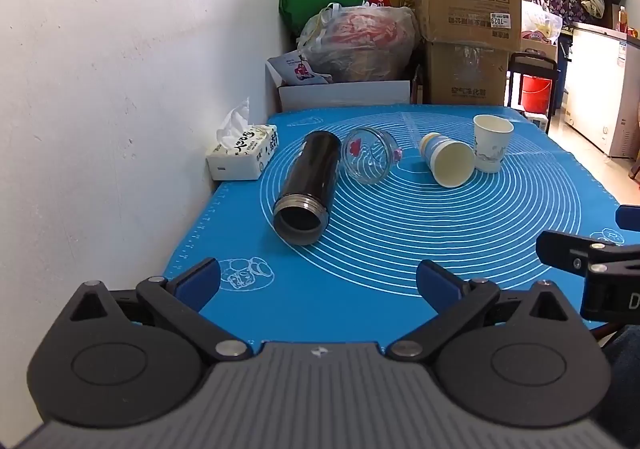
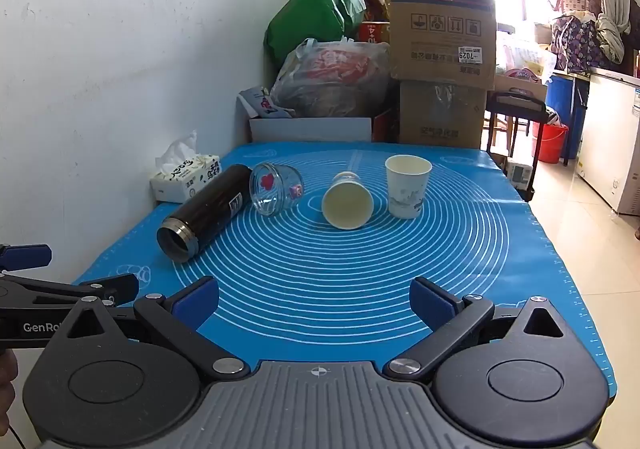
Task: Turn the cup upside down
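Four vessels are sitting on the blue mat (image 1: pixel 360 289) that is covering the counter, all in the middle band of both frames. One white paper cup (image 1: pixel 492 143) is standing upright, mouth up, at the right of the row; a second paper cup (image 1: pixel 446 158) is lying on its side just left of it, its open mouth facing the cameras, and whether the two are touching is unclear. Left of that, a clear glass jar (image 1: pixel 370 159) is lying tipped over beside a dark flask (image 1: pixel 306 187), which is also lying on its side with its threaded mouth toward the lower left. A tissue box (image 1: pixel 242 155) is resting against the white wall at the mat's left edge.

Both grippers are hovering low in their frames, near the mat's front edge and well apart from the cups. The left gripper (image 1: pixel 318 285) is showing its blue fingers spread wide, holding nothing; the right gripper (image 2: pixel 316 299) is likewise gaping wide and empty.
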The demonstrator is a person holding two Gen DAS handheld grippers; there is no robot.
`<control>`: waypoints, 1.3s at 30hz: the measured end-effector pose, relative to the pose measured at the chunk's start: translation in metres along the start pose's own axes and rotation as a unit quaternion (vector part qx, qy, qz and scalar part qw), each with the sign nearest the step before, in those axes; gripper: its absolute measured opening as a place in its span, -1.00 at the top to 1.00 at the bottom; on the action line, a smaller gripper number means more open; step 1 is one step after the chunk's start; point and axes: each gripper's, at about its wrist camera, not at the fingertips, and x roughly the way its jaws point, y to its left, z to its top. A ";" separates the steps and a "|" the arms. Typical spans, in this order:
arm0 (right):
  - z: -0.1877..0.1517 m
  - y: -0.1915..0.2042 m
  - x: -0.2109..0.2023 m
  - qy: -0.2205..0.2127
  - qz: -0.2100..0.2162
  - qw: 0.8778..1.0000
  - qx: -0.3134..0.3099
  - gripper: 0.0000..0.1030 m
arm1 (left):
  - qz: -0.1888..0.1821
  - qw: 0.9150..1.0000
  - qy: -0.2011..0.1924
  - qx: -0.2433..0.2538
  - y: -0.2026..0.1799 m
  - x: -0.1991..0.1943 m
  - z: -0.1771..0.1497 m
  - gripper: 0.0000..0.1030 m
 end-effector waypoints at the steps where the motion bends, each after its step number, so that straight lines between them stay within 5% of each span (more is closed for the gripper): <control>1: 0.000 0.000 0.000 0.001 0.000 1.000 0.000 -1.00 | -0.003 1.000 0.002 -0.003 0.000 0.000 0.000 -0.99; 7: -0.001 -0.001 0.001 0.000 0.000 1.000 0.001 -1.00 | -0.020 1.000 0.013 -0.010 0.004 0.003 0.001 -0.99; 39: -0.003 -0.001 0.000 0.006 0.002 1.000 -0.001 -1.00 | 0.003 1.000 -0.015 0.002 -0.004 -0.007 0.001 -0.99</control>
